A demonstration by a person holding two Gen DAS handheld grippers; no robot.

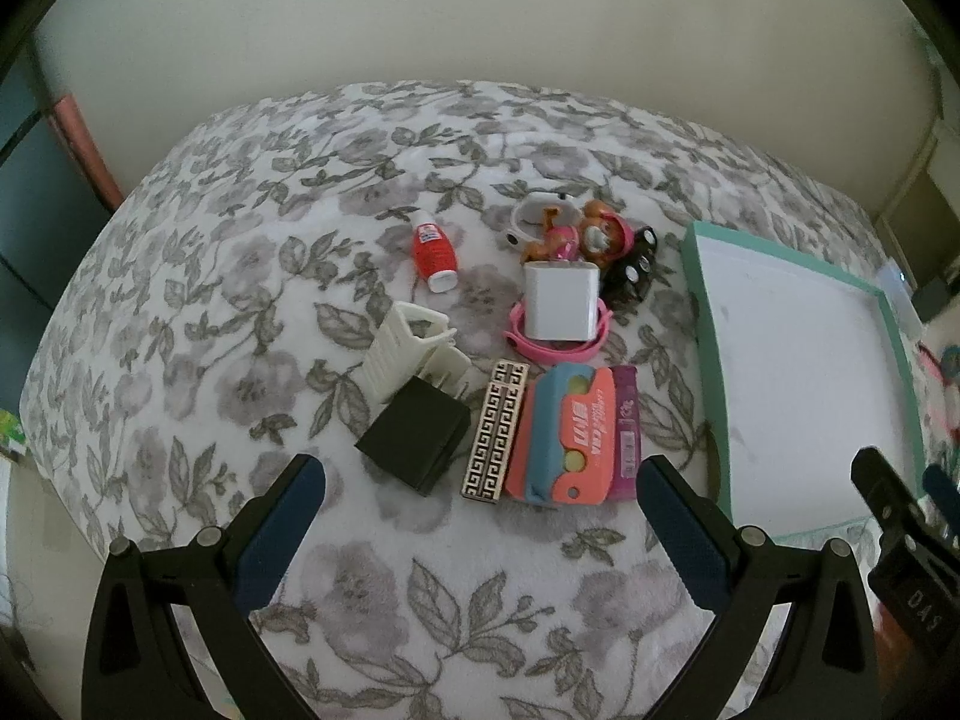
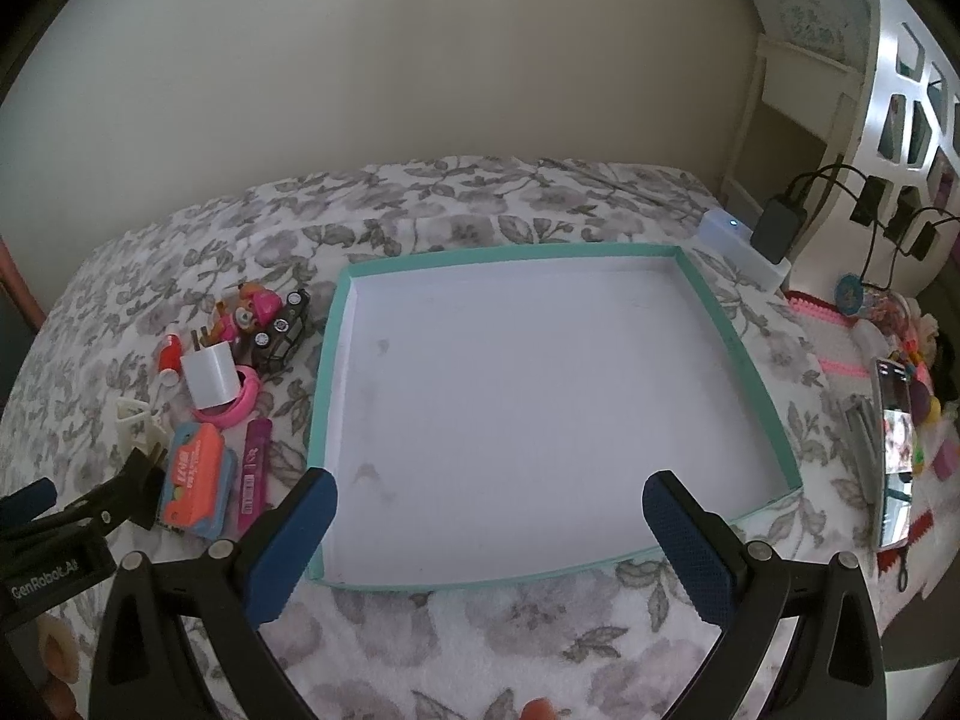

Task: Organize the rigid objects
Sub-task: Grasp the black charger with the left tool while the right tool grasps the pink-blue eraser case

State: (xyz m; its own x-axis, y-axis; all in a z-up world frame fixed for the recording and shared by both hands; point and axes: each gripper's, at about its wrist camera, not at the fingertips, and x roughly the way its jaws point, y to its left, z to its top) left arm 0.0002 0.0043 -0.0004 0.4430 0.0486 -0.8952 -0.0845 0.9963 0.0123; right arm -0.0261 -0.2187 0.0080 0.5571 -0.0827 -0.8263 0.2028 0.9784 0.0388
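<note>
A: Nearest to my left gripper (image 1: 480,516) sit the patterned bar (image 1: 495,431) and the coral case (image 1: 564,435), side by side; both my grippers gape wide, holding nothing

B: Where do they belong?

A: Probably the teal tray (image 2: 336,354), bare inside, just right of the pile, under my right gripper (image 2: 489,531). Farther off lie the black block (image 1: 415,433), white charger (image 1: 563,300) on a pink band (image 1: 528,339), red bottle (image 1: 435,253) and toy figures (image 1: 576,234)

B: Risks?

A: Things touch each other, so a finger could nudge a neighbour, and the soft floral bedspread (image 1: 252,276) may let flat pieces sink or tip
</note>
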